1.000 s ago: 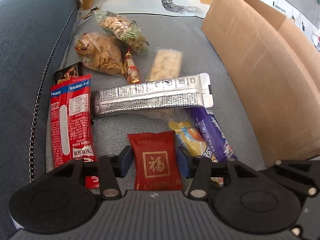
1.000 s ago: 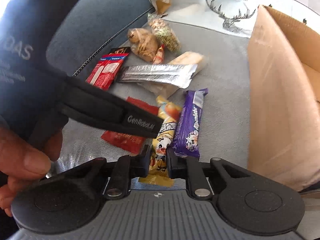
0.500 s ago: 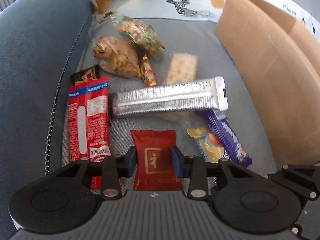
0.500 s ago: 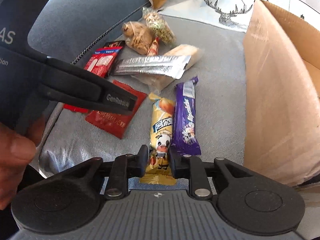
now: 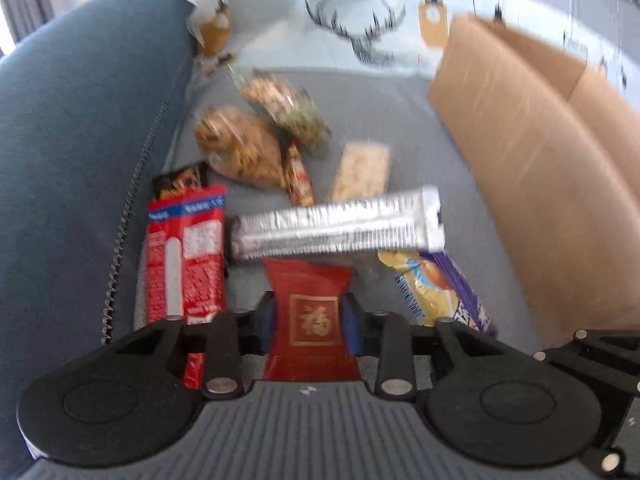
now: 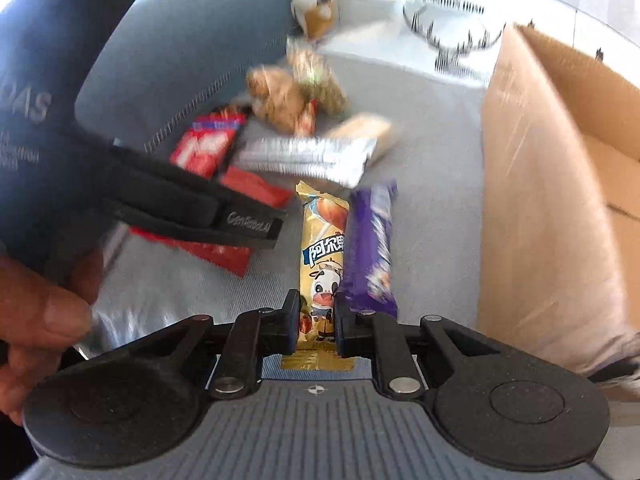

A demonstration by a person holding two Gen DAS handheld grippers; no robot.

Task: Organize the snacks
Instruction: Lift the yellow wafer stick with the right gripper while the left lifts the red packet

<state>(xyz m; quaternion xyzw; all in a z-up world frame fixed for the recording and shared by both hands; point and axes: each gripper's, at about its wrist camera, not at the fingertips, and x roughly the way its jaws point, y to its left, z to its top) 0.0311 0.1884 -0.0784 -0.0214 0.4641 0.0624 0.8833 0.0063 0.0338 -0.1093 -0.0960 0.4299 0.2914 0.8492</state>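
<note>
On the sofa, left tool (image 5: 308, 322) closing around red packet (image 5: 310, 300), right tool (image 6: 317, 320) clamps yellow bar (image 6: 322, 248).

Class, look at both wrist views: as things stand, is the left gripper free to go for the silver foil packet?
Probably not yet. The left gripper is closing its jaws around the red packet, so it is occupied. The silver foil packet itself lies uncovered just beyond that packet, with nothing on top of it.

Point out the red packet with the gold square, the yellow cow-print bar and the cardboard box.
red packet (image 5: 310, 312): left wrist view, on its gold square emblem.
yellow cow-print bar (image 6: 322, 248): right wrist view, on the middle of its wrapper.
cardboard box (image 6: 544, 208): right wrist view, on its near outer wall.
</note>
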